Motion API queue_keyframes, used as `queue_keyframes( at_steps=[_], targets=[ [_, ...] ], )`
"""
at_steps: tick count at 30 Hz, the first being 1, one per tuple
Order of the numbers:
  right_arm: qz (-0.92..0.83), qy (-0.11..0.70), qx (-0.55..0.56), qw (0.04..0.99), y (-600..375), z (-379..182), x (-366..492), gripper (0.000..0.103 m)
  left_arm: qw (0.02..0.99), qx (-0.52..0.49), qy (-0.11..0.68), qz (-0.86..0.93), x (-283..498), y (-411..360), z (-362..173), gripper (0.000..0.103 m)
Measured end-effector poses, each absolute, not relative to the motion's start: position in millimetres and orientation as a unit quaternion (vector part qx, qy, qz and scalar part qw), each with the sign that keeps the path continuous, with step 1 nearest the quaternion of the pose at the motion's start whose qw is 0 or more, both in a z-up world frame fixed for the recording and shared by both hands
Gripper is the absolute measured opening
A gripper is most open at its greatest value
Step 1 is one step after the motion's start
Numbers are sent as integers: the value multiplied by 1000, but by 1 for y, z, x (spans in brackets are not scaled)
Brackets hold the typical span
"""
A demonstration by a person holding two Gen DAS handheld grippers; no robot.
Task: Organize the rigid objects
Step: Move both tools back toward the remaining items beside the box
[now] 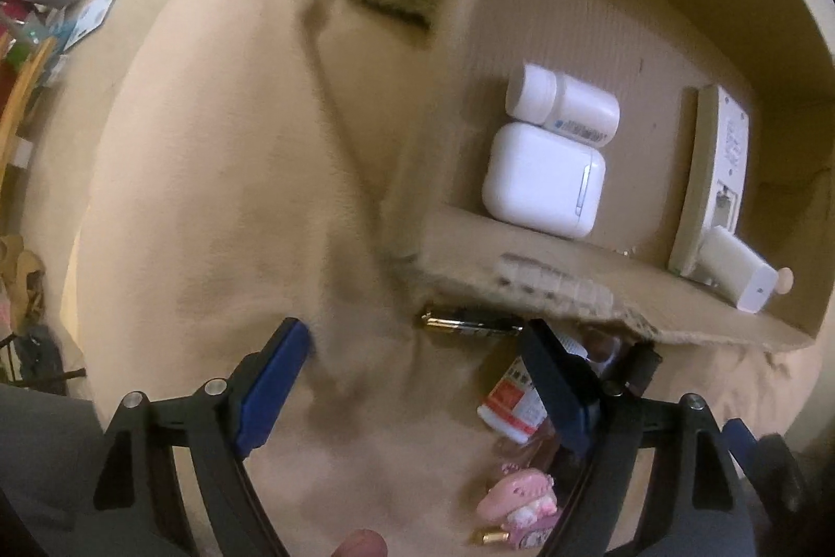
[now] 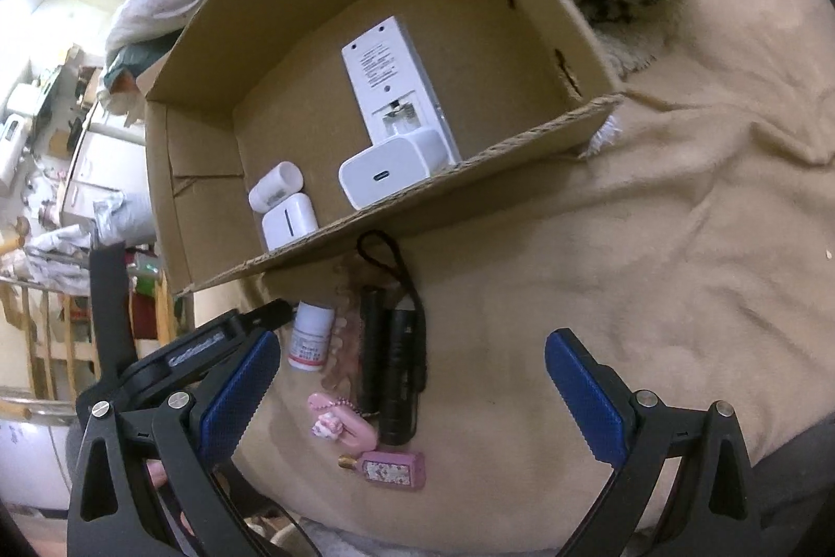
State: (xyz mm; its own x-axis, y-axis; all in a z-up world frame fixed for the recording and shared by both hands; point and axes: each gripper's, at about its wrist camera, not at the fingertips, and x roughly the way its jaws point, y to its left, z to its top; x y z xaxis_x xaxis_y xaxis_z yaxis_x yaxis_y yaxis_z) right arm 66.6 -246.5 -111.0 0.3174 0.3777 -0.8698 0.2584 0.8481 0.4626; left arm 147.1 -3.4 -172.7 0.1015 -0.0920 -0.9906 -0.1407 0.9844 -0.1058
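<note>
Cardboard box [image 2: 209, 170], open-topped, sits on a beige blanket [image 2: 652, 244]. Inside it lie four white items: a remote control [image 2: 389, 82] face down with its battery bay exposed, a charger block [image 2: 389, 173] resting against the remote's lower end, an earbud case [image 2: 287, 223], and a small pill bottle [image 2: 274, 186] on its side touching the case.

Outside the box, just in front of its near wall, more items lie on the blanket: a white bottle with a red label [image 2: 310, 338], a translucent hair clip [image 2: 347, 332], two black cylinders [image 2: 394, 364] side by side with a black cord looped above them, a pink slipper charm [image 2: 342, 421] and a pink flask-shaped charm [image 2: 389, 468].

Left tool [image 1: 417, 366]: jaws apart, nothing pressed between the pads; a black and gold battery [image 1: 472, 324] lies just beyond the tips, against the box wall. Its right finger overlaps the red-label bottle in that view; contact cannot be confirmed.

Right tool [image 2: 409, 384]: jaws wide apart, holding nothing, with the black cylinders in the gap between them.
</note>
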Motion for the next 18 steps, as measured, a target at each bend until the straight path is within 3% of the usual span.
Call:
queue_keyframes(
  at_steps=[10, 13, 18],
  targets=[
    [39, 597, 260, 758, -241, -118, 70, 103, 741, -60, 668, 30, 151, -18, -186, 80],
    [45, 605, 256, 752, -236, -121, 66, 103, 746, -43, 664, 25, 151, -32, -187, 69],
    [60, 627, 247, 736, -225, -128, 55, 103, 750, -37, 660, 25, 146, -42, -187, 70]
  ],
)
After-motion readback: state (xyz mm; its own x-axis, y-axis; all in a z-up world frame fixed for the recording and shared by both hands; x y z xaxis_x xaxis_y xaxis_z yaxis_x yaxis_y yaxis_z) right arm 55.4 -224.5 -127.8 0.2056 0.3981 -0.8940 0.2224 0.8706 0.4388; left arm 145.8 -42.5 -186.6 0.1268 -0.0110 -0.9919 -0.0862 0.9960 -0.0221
